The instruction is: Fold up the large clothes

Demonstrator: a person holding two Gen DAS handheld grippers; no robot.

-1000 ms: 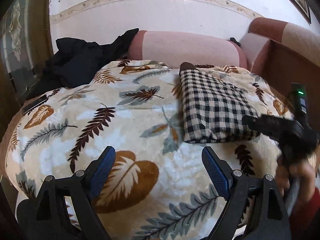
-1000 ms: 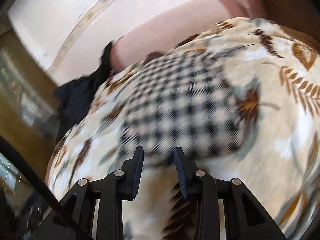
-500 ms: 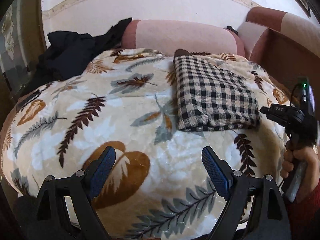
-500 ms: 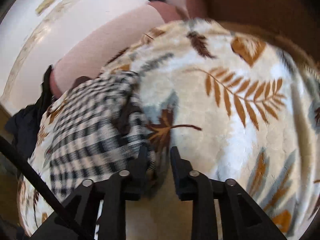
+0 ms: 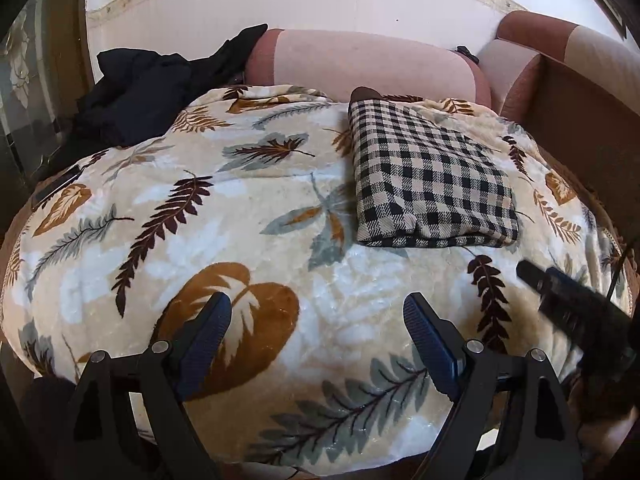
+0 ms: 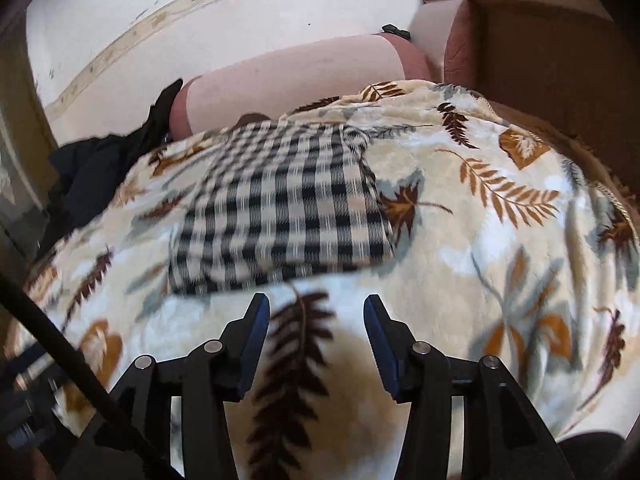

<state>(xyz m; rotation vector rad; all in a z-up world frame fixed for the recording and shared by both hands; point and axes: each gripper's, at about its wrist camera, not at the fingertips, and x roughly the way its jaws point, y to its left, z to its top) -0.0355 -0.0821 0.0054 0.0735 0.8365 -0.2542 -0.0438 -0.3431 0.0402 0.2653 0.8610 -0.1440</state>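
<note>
Both your left gripper (image 5: 316,332) and right gripper (image 6: 316,332) gape empty. The checked garment (image 5: 428,180) looks soft, thick, limp; pinch its near folded edge.

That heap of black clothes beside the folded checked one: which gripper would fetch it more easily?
Probably the left gripper: the crumpled black garment lies at the leaf-patterned blanket's far-left edge. The right gripper, also open, faces the folded black-and-cream checked garment.
</note>
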